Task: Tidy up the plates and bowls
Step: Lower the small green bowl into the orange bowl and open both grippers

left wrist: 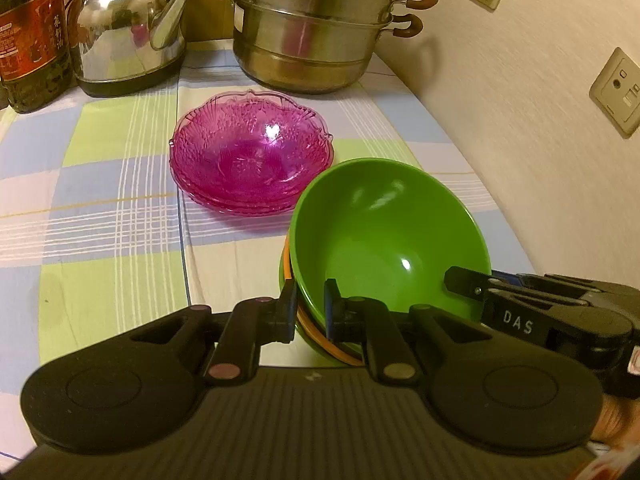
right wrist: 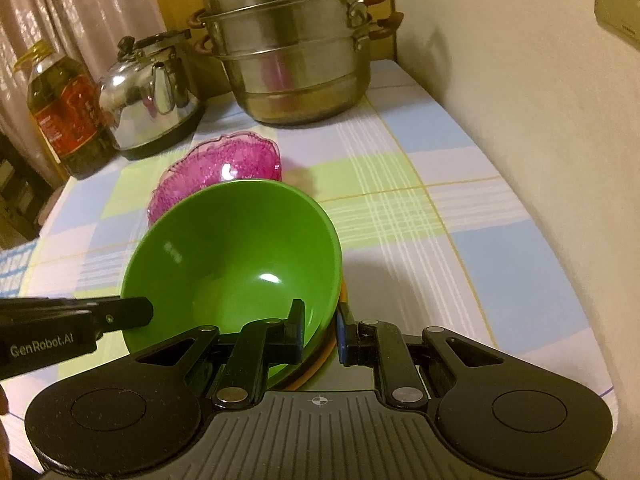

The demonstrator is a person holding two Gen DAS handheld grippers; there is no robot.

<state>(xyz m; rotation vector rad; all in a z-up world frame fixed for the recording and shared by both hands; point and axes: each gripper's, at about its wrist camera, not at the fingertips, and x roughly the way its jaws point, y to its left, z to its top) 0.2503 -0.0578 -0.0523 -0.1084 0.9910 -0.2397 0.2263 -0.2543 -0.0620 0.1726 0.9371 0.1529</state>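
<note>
We see the green bowl point(left wrist: 384, 236) tilted, its mouth tipped toward us, nested over an orange-rimmed bowl point(left wrist: 320, 342) on the tabletop point(left wrist: 100, 200). Our left gripper point(left wrist: 310, 312) and right gripper point(right wrist: 320, 330) each have fingers clenched on its near rim. Glossy, plain green. Pink glass plates point(left wrist: 250, 160) sit just beyond; checked cloth lies open rightward to the wall.

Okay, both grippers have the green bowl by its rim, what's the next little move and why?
Probably let go: open both grippers and back off. The green bowl already sits nested in an orange-rimmed bowl on the checked cloth. The left gripper and right gripper each pinch its near rim. The pink glass plates are stacked behind it.
</note>
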